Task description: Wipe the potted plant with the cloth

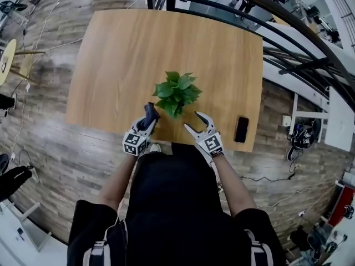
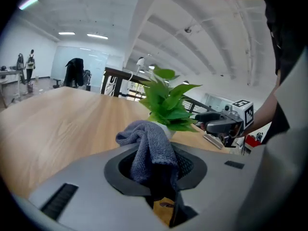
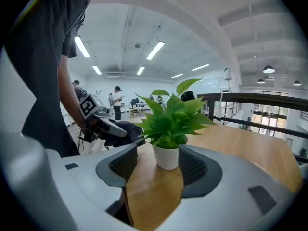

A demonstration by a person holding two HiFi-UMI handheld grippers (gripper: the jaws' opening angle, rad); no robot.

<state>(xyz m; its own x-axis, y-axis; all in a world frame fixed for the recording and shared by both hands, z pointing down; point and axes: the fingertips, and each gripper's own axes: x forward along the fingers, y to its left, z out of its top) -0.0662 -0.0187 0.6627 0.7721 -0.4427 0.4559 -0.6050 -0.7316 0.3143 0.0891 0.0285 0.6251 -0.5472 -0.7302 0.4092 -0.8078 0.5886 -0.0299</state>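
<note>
A small potted plant (image 1: 176, 92) with green leaves and a white pot (image 3: 167, 157) stands near the front edge of the wooden table (image 1: 122, 54). My left gripper (image 1: 150, 115) is just left of the plant, shut on a bunched dark grey cloth (image 2: 147, 146) that sticks out past its jaws. Its own view shows the plant (image 2: 168, 105) close behind the cloth. To the plant's right, my right gripper (image 1: 193, 121) is open. In its own view the pot sits between the spread jaws of the right gripper (image 3: 161, 170), with a gap on the left side.
A black phone (image 1: 242, 129) lies on the table's front right corner. A dark metal railing (image 1: 288, 21) runs behind the table at the right. Office chairs and desks stand on the wood floor around it, and people are far off in the room.
</note>
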